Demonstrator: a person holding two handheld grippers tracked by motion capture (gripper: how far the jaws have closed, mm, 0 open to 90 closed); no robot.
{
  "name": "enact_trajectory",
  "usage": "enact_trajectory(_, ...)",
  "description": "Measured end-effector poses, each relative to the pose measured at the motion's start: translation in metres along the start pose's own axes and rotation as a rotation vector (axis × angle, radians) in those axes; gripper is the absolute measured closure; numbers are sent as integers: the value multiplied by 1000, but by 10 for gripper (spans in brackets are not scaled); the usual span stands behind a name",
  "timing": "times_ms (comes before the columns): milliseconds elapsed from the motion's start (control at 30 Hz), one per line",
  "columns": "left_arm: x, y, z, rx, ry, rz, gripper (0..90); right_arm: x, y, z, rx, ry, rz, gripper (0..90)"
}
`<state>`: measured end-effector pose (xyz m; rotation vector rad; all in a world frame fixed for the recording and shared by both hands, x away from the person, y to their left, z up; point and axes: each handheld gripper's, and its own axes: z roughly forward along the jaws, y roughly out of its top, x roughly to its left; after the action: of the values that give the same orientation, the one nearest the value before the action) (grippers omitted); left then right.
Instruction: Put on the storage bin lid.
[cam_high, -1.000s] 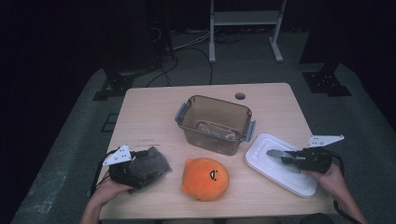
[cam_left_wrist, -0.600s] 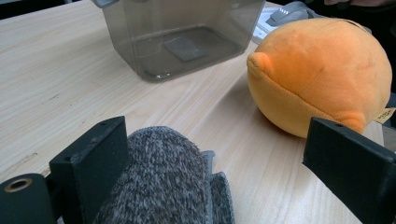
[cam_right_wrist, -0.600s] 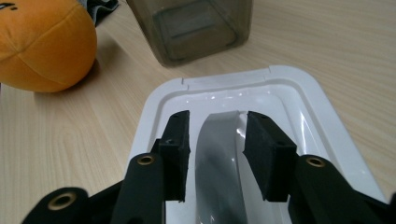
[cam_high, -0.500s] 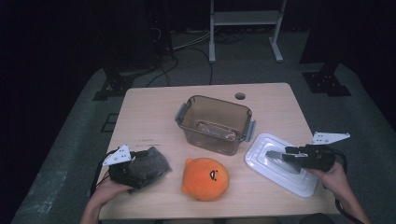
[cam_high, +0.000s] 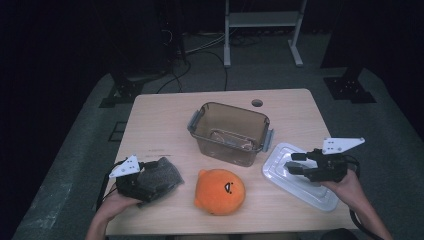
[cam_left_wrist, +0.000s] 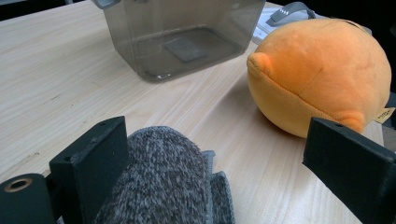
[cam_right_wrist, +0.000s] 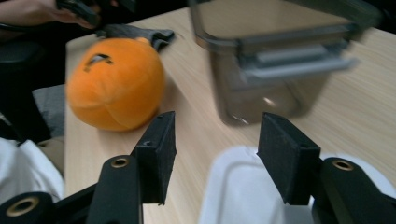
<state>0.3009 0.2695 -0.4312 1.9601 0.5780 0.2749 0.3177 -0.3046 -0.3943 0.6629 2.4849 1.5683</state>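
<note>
Hovering over the white lid (cam_high: 299, 180) at the counter's (cam_high: 165, 125) right front corner, your right gripper (cam_high: 298, 163) has just been opening its jaws, nothing between them. From above, your left gripper (cam_high: 150, 181) sits on the grey knit cloth (cam_high: 160, 175) near the left front corner; its own view shows wide jaws, cloth beside one, orange plush (cam_left_wrist: 322, 74) ahead.

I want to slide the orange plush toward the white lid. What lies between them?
Nothing: the high view shows bare table between the orange plush and the white lid.
</note>
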Motion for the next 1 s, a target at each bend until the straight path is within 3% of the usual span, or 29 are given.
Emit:
enact_trajectory(300, 0, 0, 0, 3, 0, 0, 61, 33, 35, 34, 13, 104, -79, 310)
enact_trajectory(633, 0, -1, 0, 4, 3, 0, 61, 61, 68, 73, 20, 211, -156, 254)
enact_trajectory(1000, 0, 0, -1, 0, 2, 2, 61, 77, 81, 120, 89, 257, -199, 209)
